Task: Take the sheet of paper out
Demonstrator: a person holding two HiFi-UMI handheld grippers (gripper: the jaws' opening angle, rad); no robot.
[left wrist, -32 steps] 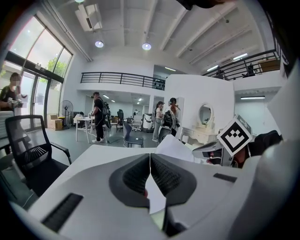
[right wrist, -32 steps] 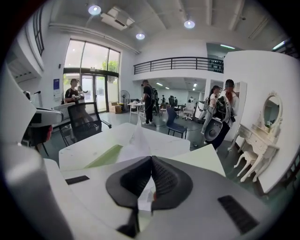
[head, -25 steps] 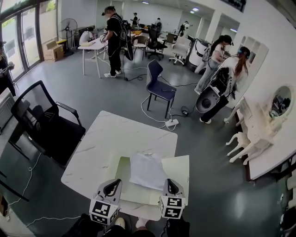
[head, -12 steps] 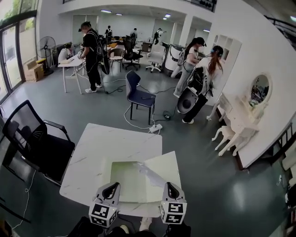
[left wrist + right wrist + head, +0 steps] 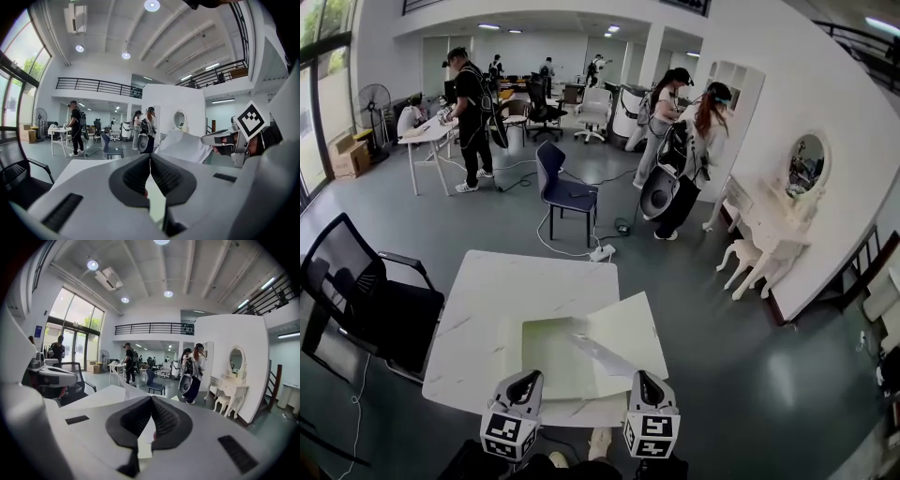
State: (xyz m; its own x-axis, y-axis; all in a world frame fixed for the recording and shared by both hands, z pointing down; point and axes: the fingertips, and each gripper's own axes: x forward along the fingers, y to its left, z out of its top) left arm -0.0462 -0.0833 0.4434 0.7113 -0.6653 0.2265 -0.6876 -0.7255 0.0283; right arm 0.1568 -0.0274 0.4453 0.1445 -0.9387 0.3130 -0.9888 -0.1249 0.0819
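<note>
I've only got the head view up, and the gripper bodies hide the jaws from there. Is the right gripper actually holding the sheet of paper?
Observer: Yes. In the right gripper view, the right gripper has its jaws shut on the sheet of paper, which rises up and away past their tips.
Operator: Okay, and what is the left one doing?
Observer: In the left gripper view, the left gripper has its jaws together. A pale green strip of the folder shows between them, so it looks shut on the folder's edge.
</note>
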